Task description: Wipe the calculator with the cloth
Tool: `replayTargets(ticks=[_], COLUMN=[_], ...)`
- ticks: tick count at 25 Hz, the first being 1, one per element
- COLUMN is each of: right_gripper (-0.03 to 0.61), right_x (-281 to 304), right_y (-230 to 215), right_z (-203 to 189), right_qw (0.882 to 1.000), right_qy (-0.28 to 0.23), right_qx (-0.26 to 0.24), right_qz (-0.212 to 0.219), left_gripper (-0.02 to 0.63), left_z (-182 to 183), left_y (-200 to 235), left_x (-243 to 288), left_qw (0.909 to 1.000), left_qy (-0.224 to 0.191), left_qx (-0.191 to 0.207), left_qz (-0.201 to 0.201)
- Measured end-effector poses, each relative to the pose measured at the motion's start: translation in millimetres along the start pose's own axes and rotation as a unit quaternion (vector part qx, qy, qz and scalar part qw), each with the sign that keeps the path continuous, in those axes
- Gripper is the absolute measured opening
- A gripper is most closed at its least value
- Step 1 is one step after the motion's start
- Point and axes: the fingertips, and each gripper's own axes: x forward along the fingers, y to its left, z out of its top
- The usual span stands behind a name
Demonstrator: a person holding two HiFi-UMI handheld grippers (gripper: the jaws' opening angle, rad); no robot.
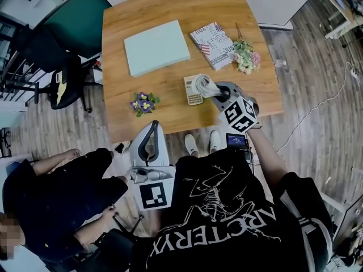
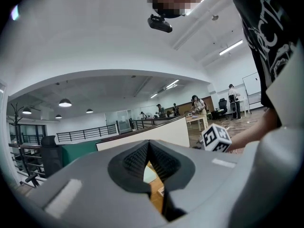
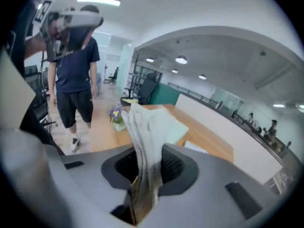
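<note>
A beige calculator (image 1: 191, 93) lies on the wooden table (image 1: 170, 103) near its front edge. A bunched white cloth (image 1: 204, 85) rests over the calculator's right side, and my right gripper (image 1: 218, 93) is shut on it. In the right gripper view the cloth (image 3: 148, 127) sticks up from between the pads of the right gripper (image 3: 147, 167). My left gripper (image 1: 152, 127) hangs off the table below its front edge, away from the calculator, with its jaws together and nothing in them. In its own view the left gripper (image 2: 149, 158) points up past the table's edge.
On the table are a pale green pad (image 1: 156, 47), a magazine (image 1: 213, 37), a bunch of flowers (image 1: 245, 55) and a small pot of purple flowers (image 1: 143, 102). A person (image 1: 57, 197) sits at lower left. A black office chair (image 1: 62, 84) stands left of the table.
</note>
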Motion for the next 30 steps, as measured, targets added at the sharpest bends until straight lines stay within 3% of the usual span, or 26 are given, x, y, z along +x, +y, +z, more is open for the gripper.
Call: replayTargets(ticks=[5,8,12,20,30], right_gripper=[0.091,0.091,0.091,0.091,0.091], right_x=[-94.4,-148.6,-192.5,-205.8,-209.2], right_y=[-46.8,-65.0,-73.7,-77.7,-83.6], right_z=[64.0,102.1,125.2,126.7,122.5], right_qw=[0.987,0.963,0.937,0.92,0.917], right_qy=[-0.114,-0.204,-0.267,-0.306,-0.313], right_qx=[0.028,0.059,0.059,0.084,0.101], right_qz=[-0.111,-0.169,-0.217,-0.23,-0.227], left_gripper=[-0.006,-0.006,-0.006,-0.006,-0.006], left_z=[5.0,10.2,17.9,29.8,33.7], left_y=[-3.6,-0.9,2.2,5.6,9.4], left_x=[12.7,18.0,25.1,33.0,31.4], left_qw=[0.9998,0.9997,0.9993,0.9984,0.9983], left_qy=[-0.007,-0.015,-0.032,-0.053,-0.056], left_qx=[0.007,0.003,0.002,0.008,0.011], left_qz=[-0.016,-0.017,-0.019,-0.017,-0.009])
